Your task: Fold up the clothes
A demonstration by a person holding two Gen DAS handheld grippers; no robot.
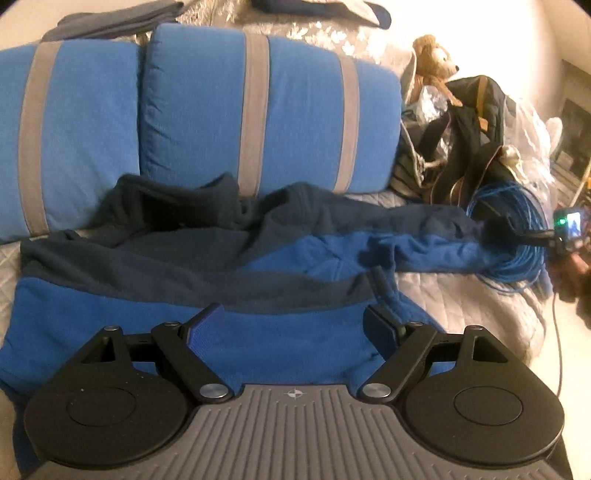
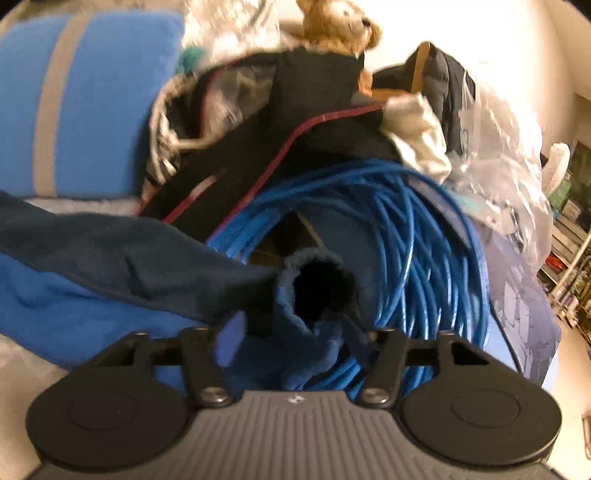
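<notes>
Two blue pillows (image 1: 207, 110) with grey stripes fill the upper left of the left wrist view, leaning along the head of the bed (image 1: 461, 306). Fleece jacket (image 1: 207, 284), royal blue with navy panels, lies spread across the middle of that view on the pale quilted cover, one sleeve (image 1: 417, 240) stretched toward the right edge. Left tongs (image 1: 293, 325) stand wide apart over the jacket's blue lower body, gripping nothing. Right tongs (image 2: 291, 332), in the right wrist view, sit around the sleeve cuff (image 2: 317, 284) at centre frame; the fingers look drawn in against the fleece, but blur keeps me from telling whether they clamp it. Coil of blue cable (image 2: 402, 236) lies directly behind the cuff, crowding the sleeve end. Behind the coil, a heap of dark bags and clothing (image 2: 295, 122) rises at upper centre, with crinkled clear plastic (image 2: 506, 173) to the right and a tan teddy bear (image 1: 436, 59) on top. More dark clothes (image 1: 118, 22) sit at the upper left beyond the pillows. Cluttered shelves (image 2: 572, 258) show at the far right edge; pale wall above.
</notes>
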